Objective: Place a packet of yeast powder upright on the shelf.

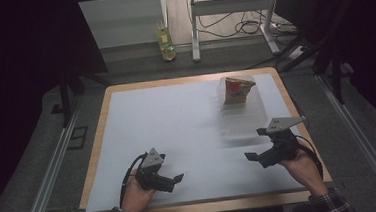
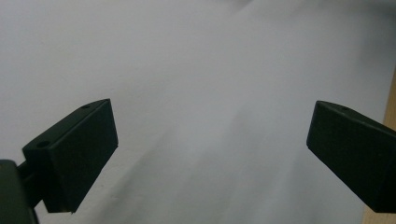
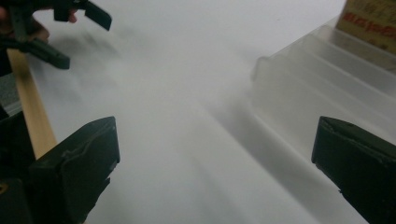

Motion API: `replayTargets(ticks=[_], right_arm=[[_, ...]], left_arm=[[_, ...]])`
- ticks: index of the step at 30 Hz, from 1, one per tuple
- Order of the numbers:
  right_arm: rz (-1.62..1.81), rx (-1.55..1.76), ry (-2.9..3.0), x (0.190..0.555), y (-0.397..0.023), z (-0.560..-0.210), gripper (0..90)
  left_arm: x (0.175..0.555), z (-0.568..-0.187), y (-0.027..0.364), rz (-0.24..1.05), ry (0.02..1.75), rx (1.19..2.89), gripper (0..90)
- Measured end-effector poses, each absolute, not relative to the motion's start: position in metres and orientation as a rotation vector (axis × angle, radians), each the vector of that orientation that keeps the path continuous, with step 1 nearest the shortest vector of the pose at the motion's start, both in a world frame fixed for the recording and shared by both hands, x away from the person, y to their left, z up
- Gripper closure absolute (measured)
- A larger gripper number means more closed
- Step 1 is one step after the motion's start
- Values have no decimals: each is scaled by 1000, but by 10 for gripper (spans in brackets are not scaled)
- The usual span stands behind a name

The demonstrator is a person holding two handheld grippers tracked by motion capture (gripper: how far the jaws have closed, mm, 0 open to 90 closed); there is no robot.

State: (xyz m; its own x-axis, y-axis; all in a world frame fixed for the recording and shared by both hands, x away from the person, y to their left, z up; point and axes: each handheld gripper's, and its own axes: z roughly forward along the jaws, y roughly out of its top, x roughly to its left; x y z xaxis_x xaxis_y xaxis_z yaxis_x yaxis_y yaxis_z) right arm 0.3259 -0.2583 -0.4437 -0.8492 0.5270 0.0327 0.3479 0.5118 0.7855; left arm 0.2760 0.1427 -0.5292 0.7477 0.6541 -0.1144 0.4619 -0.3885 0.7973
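Resting near the table's (image 1: 125, 98) front edge, we keep both the left gripper (image 1: 174, 182) and right gripper (image 1: 257, 144) wide open and empty, ready for the carton (image 1: 237, 90) standing in the clear tray (image 1: 245, 124) by the right edge.

The left gripper (image 1: 173, 180) is a black, blocky plastic tool topped by a grey three-cornered plate with small dark holes, and a black cable loops from its back. The right gripper (image 1: 257, 144) is the same make: black body, grey triangular plate, black cable curling behind it. In each gripper view the two jaws are matte black wedge-shaped blocks with flat inner faces; the left gripper's jaws carry small round screw recesses. Both sleeves are dark plaid flannel with pale checks.
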Motion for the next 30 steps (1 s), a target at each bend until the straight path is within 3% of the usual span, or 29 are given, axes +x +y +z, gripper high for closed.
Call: replayTargets(ticks=[15,30], right_arm=[[1239,746,2573,294,-249,-484,6],[1095,741,2657,292,-246,-512,6]], left_arm=[[276,-531,142,286,840,2051,15],[275,-532,140,316,820,2064,7]])
